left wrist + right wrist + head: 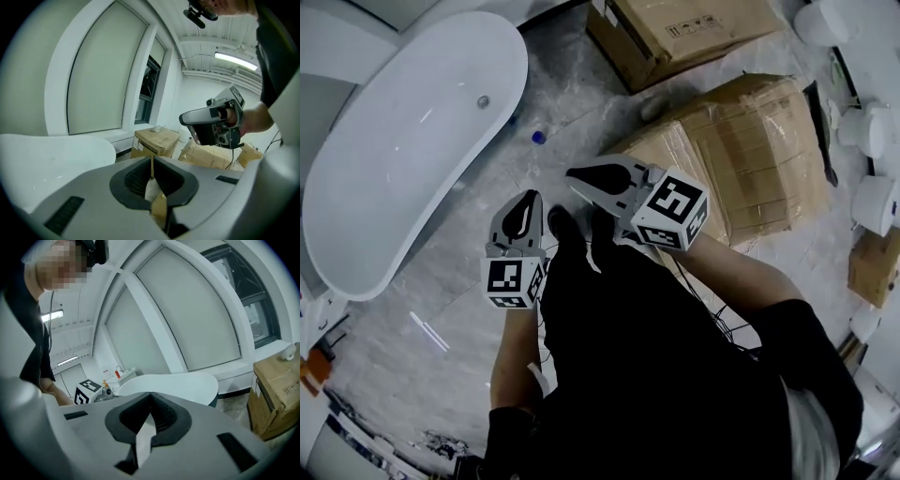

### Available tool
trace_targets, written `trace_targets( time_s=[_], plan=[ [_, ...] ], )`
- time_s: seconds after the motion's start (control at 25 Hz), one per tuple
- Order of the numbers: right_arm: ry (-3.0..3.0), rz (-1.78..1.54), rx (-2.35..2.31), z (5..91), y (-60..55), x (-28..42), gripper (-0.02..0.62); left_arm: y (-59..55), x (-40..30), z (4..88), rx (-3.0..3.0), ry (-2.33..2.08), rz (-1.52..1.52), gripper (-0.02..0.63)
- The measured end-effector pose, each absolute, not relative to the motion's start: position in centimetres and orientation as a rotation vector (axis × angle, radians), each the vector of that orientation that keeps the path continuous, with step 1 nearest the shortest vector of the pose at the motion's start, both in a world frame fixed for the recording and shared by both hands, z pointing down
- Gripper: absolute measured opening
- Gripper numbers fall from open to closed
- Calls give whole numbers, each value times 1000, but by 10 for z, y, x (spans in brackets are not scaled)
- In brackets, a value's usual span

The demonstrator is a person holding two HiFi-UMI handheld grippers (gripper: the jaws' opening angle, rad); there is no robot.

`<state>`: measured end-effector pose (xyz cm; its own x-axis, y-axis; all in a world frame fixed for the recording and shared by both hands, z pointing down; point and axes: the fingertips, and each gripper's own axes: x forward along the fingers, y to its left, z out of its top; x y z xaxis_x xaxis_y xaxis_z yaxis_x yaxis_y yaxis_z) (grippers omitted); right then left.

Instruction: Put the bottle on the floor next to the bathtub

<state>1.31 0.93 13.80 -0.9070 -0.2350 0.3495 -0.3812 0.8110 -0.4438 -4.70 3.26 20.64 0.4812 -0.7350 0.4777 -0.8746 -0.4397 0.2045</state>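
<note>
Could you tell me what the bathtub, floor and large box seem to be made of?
Bathtub: glossy white, likely acrylic or ceramic; smooth sheen.
Floor: polished grey stone or tile; veined, reflective.
Large box: matte brown cardboard; taped, creased.

Black-clad person (656, 375); grey left tool (529, 195) and right tool (573, 176) carry 2 marker cubes (514, 281) (673, 211).

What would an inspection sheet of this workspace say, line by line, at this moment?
Surface: floor, grey marbled tiles.
Job's things: bottle, blue cap, on the floor beside the white bathtub.
Clutter: large cardboard box; second cardboard box; white round items, kind unclear.
Grippers: left gripper shut, empty; right gripper shut, empty; both apart from the bottle.
Cables: black cables by the person's right arm.
Surroundings: window with pale blind; ceiling light.
</note>
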Motion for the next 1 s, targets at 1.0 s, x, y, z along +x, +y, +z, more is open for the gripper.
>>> trace_targets(
  time_s=[1.0],
  plan=[
    [-2938,614,472,-5,88,-46,28,160,-181,23,2213,-1657,224,31]
  ],
)
